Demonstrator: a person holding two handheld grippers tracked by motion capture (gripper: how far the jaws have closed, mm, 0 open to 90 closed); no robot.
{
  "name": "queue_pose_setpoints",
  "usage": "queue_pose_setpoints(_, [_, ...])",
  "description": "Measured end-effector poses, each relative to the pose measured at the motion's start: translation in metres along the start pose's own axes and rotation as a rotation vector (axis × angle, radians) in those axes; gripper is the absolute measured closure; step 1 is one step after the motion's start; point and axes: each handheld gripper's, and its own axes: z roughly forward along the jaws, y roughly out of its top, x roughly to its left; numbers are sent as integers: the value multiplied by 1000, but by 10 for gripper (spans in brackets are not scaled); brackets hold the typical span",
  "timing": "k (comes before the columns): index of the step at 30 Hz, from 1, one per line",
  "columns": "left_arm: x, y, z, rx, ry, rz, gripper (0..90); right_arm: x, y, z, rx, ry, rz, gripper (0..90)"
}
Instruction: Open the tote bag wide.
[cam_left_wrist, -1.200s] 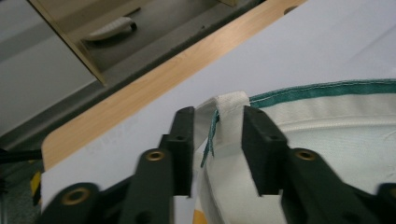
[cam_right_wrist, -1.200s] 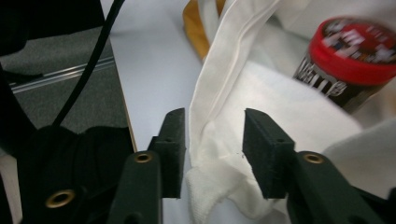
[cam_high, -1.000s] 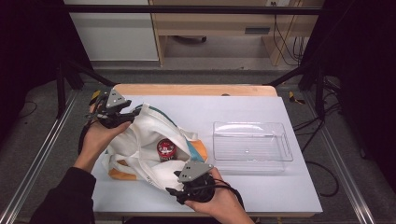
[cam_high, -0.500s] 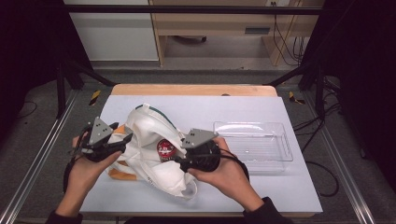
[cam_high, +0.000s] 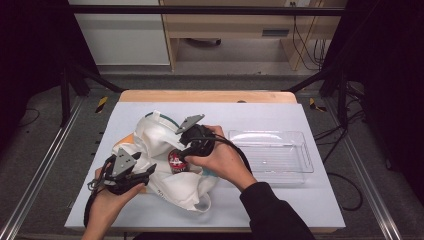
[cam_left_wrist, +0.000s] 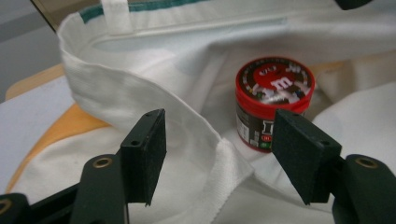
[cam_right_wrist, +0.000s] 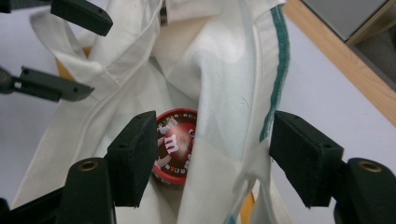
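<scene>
Red-lidded candy tub (cam_left_wrist: 273, 100) sat upright inside the limp white tote bag (cam_high: 165, 185), looked light, rigid, slick, best pinched across its sides under the lid; right gripper (cam_right_wrist: 212, 156) and left gripper (cam_left_wrist: 219, 149) both gaped wide, holding nothing

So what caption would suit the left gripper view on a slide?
Open left gripper faces a red-lidded candy tub nestled in a white cloth bag.

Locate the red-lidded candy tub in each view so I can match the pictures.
High view: red-lidded candy tub centre-left, in the white cloth bag's opening, beside the right gripper.
Left gripper view: right of centre, upper half, above the right-hand jaw.
Right gripper view: low centre, partly behind a fold of cloth.
Shared landmark: the bag's green trim.
</scene>
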Motion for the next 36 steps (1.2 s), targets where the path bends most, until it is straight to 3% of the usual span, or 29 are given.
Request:
queue_pose_setpoints(3, [-2, -5, 6, 10, -5, -2, 366, 0, 2, 19, 58, 1, -1, 325])
queue_pose_setpoints(9, [-5, -14, 11, 27, -19, 1, 464, 4, 0, 35, 124, -17, -40, 423])
queue_pose_setpoints(11, [-6, -15, 12, 30, -26, 3, 507, 5, -1, 37, 133, -39, -60, 534])
queue_pose_setpoints(14, [-6, -15, 11, 24, -21, 13, 577, 6, -2, 38, 145, -43, -60, 576])
queue_pose_setpoints(15, [-6, -15, 10, 22, -18, 14, 577, 5, -2, 38, 147, -42, -70, 631])
queue_pose_setpoints(16, [-6, -15, 8, 18, -14, 7, 624, 5, -2, 35, 137, -44, -68, 744])
queue_pose_setpoints(18, [-5, -17, 7, 10, -19, 1, 674, 3, -2, 32, 128, -50, -70, 793])
queue_pose_setpoints(23, [-5, -21, 4, -2, -20, -10, 753, -8, -4, 28, 117, -56, -42, 820])
queue_pose_setpoints(30, [-5, -24, -1, -4, -16, -1, 788, -20, -7, 25, 99, -49, -18, 828])
queue_pose_setpoints(36, [-1, -28, -10, -20, -10, -11, 819, -40, -11, 18, 58, -54, 46, 832])
